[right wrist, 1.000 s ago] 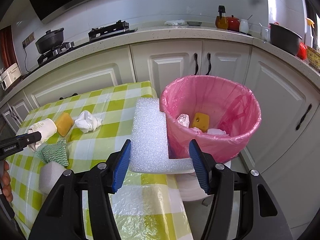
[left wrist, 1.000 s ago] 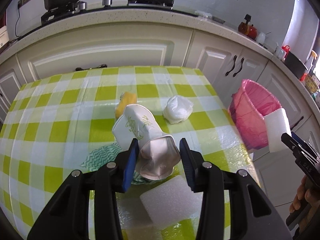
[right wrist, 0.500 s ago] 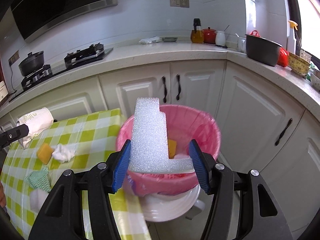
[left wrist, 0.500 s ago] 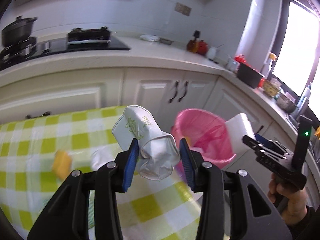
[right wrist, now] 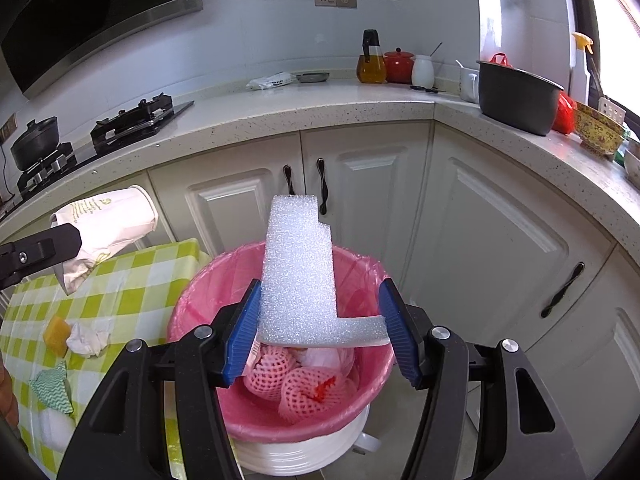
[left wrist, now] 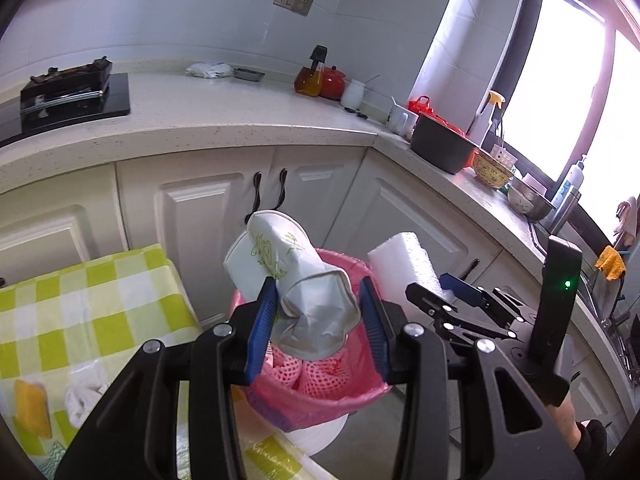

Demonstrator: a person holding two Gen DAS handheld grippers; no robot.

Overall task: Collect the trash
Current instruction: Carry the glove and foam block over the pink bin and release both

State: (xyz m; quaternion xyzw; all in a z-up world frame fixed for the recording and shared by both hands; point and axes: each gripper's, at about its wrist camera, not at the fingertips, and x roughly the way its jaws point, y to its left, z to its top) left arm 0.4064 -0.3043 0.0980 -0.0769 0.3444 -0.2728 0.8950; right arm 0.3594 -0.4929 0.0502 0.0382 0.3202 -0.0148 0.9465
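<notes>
holding over the pink-lined bin (right wrist: 280,420): right gripper (right wrist: 320,332) clamped on light, crushable foam offcut (right wrist: 298,280) at its wide base; left gripper (left wrist: 318,320) clamped on soft crumpled paper cup (left wrist: 292,280), mid-body.

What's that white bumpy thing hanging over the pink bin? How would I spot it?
Find the bin with the pink bag beside the checked table. Right above it, the right gripper holds a white foam piece between its blue pads. It is flat, bubbly and L-shaped, unlike the crumpled paper cup in the left gripper.
</notes>
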